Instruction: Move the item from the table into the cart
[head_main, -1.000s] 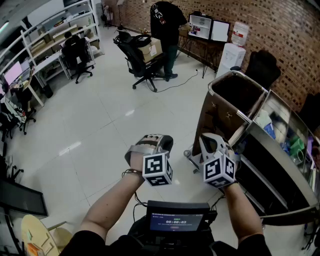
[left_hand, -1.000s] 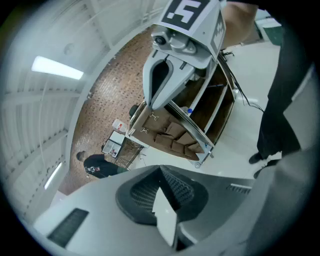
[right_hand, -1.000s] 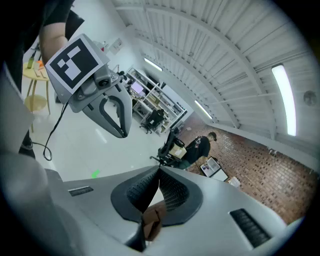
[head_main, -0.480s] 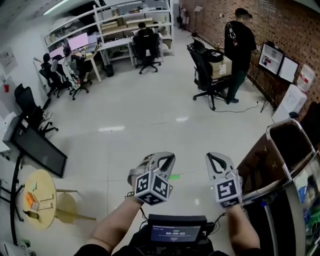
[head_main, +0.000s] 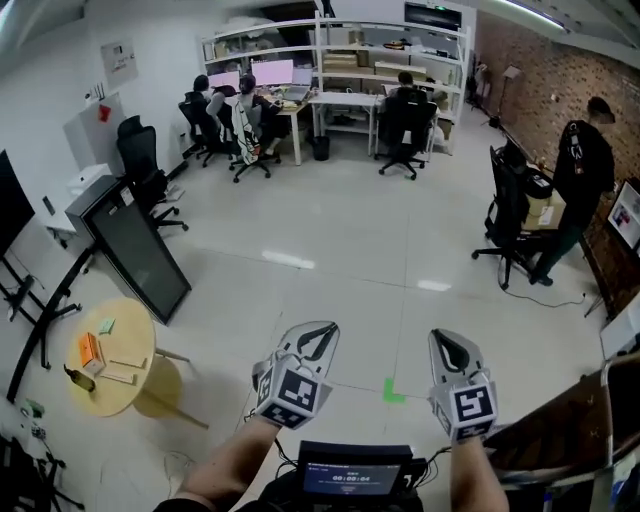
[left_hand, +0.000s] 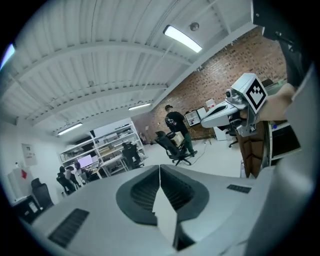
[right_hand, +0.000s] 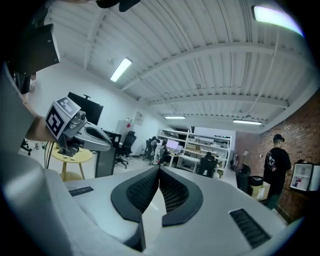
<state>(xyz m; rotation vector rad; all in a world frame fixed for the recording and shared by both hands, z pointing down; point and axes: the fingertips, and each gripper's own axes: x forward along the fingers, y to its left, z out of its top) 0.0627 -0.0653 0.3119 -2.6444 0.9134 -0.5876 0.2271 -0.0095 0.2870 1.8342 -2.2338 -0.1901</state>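
A round yellow table stands at the lower left of the head view. On it lie an orange item, a small green piece and a dark object. Only a brown corner of the cart shows at the lower right. My left gripper and right gripper are held side by side over bare floor, far from the table. The left gripper has its tips meeting; its jaws have just been opening by a hair, with nothing between them. The right gripper is shut and empty.
A black panel on a stand leans behind the table. A person stands by a black office chair at the right. Several people sit at desks at the far wall. A green mark lies on the floor ahead.
The view has swung left from the cart to the open floor and the yellow table. Both grippers moved with it, and the cart slid to the right edge.
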